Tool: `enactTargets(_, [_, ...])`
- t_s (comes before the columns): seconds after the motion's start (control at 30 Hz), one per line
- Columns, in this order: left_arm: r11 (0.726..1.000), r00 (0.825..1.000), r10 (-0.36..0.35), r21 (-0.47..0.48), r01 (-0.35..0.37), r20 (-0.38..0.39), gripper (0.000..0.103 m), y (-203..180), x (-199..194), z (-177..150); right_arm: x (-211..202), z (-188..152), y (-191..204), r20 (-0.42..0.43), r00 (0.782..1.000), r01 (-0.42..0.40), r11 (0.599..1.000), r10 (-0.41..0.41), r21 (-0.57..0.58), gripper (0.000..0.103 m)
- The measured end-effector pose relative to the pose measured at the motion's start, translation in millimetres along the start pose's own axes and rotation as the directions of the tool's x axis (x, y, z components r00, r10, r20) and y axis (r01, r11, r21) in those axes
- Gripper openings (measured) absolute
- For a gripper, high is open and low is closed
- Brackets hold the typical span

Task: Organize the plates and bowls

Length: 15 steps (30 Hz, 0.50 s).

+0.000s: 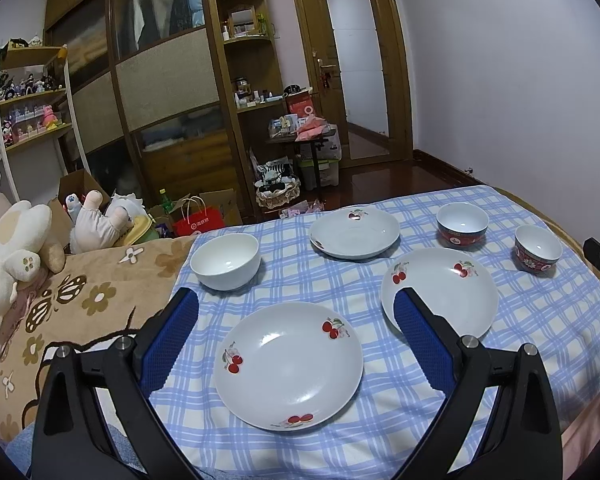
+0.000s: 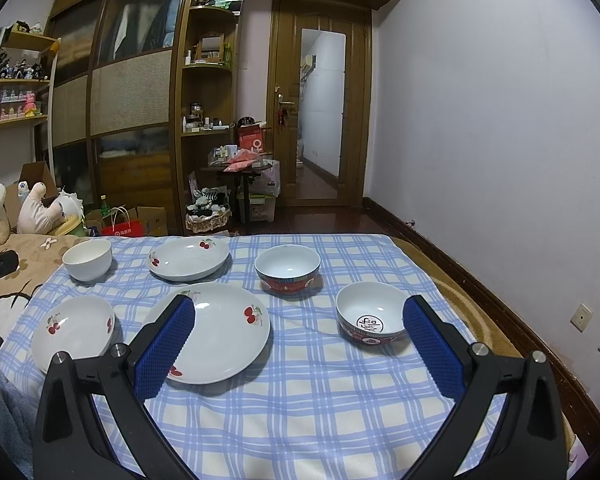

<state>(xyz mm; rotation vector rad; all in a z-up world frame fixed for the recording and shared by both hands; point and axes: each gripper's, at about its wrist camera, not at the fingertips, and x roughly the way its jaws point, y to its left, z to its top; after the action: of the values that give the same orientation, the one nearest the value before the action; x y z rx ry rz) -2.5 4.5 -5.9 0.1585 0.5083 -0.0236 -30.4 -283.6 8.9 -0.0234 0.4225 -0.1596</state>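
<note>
Nearest us, our left gripper point(image 1: 296, 308) hangs wide open and empty over the near cherry plate point(image 1: 288, 364); our right gripper point(image 2: 298, 312) is just as wide and empty, beside the small red bowl point(image 2: 371, 316). Nothing is stacked yet: three plates and three bowls lie apart on the checked cloth point(image 2: 320, 400). We judge it best to pinch the plate's rim squarely, lift it level, and lower it centred onto the middle plate point(image 1: 440, 292).

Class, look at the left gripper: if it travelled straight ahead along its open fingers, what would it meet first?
Most likely the nearest cherry plate, which lies on the checked cloth centred between the left gripper fingers. Depth is unclear; held high enough, it could pass over.
</note>
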Motion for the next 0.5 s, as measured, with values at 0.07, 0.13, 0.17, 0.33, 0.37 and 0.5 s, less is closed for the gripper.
enactTargets(0.07, [1.000,1.000,0.000,-0.001,0.000,-0.001,0.097,-1.2,1.0,1.4,-0.2,-0.2,0.4,0.000,1.000,0.002,1.000,-0.002,0.000,0.103])
enactTargets(0.13, [1.000,1.000,0.000,-0.001,0.000,-0.002,0.097,-1.5,1.0,1.5,-0.2,-0.2,0.3,0.001,1.000,0.001,1.000,-0.001,0.000,0.103])
enactTargets(0.17, [1.000,1.000,-0.001,0.000,0.001,-0.002,0.097,-1.4,0.7,1.2,-0.1,-0.1,0.3,0.001,1.000,0.001,1.000,-0.001,0.000,0.103])
enactTargets(0.33, [1.000,1.000,-0.006,0.010,0.005,0.008,0.097,-1.9,-0.4,1.0,0.2,0.4,-0.2,0.000,1.000,0.001,1.000,-0.001,0.003,0.103])
enactTargets(0.37, [1.000,1.000,-0.006,0.015,0.005,0.008,0.097,-3.6,-0.4,1.7,0.1,0.3,-0.1,-0.001,1.000,0.001,1.000,-0.001,0.003,0.103])
enactTargets(0.5, [1.000,1.000,-0.010,0.026,0.010,0.004,0.097,-6.5,-1.6,2.5,-0.4,0.2,0.6,0.001,1.000,0.001,1.000,-0.001,0.000,0.103])
